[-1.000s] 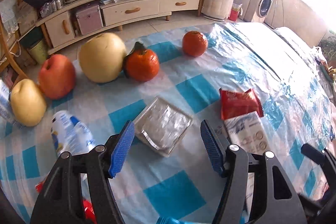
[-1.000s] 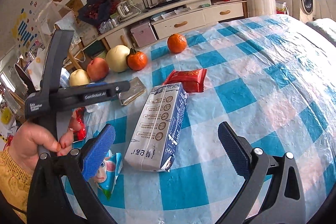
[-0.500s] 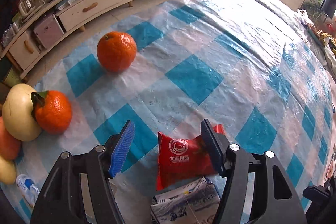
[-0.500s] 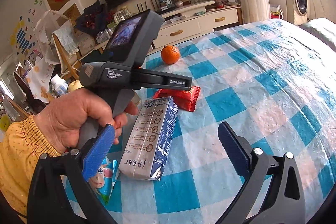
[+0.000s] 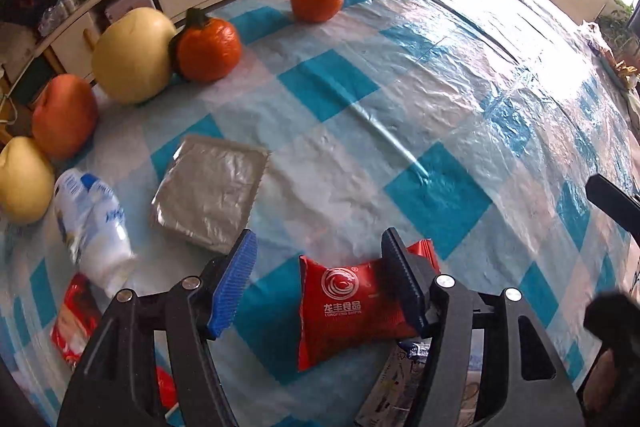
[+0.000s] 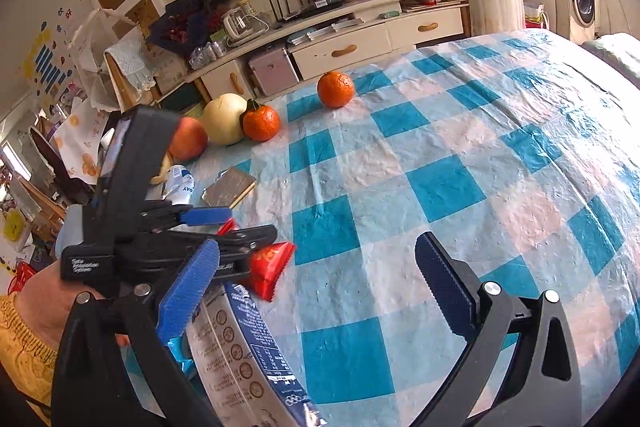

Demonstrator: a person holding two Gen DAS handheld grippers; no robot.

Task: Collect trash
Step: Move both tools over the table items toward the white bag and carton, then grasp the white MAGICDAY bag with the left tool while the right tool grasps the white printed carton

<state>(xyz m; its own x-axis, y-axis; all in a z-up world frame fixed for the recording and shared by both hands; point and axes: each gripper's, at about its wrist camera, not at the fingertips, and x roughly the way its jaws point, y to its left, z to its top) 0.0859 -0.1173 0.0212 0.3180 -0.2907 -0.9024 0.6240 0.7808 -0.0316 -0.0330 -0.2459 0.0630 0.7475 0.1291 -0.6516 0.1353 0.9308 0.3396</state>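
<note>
A red snack packet (image 5: 352, 307) lies on the blue checked tablecloth (image 5: 400, 87) between the open jaws of my left gripper (image 5: 320, 283); its right finger overlaps the packet's right end. The packet also shows in the right wrist view (image 6: 270, 265), under the left gripper (image 6: 224, 227). A milk carton (image 6: 240, 347) lies just in front of my right gripper (image 6: 316, 291), which is open and empty. A silver foil pack (image 5: 210, 191), a white plastic bottle (image 5: 94, 223) and a red wrapper (image 5: 74, 319) lie to the left.
Two oranges (image 5: 316, 3) (image 5: 208, 49), a large pear (image 5: 132, 53), an apple (image 5: 64, 115) and another pear (image 5: 22, 179) sit along the table's far left edge. A TV cabinet (image 6: 360, 39) stands beyond the table. The cloth's right half (image 6: 500, 147) is bare.
My left gripper has swung from the foil pack toward the right and settled around the red packet. My right gripper has moved closer over the milk carton.
</note>
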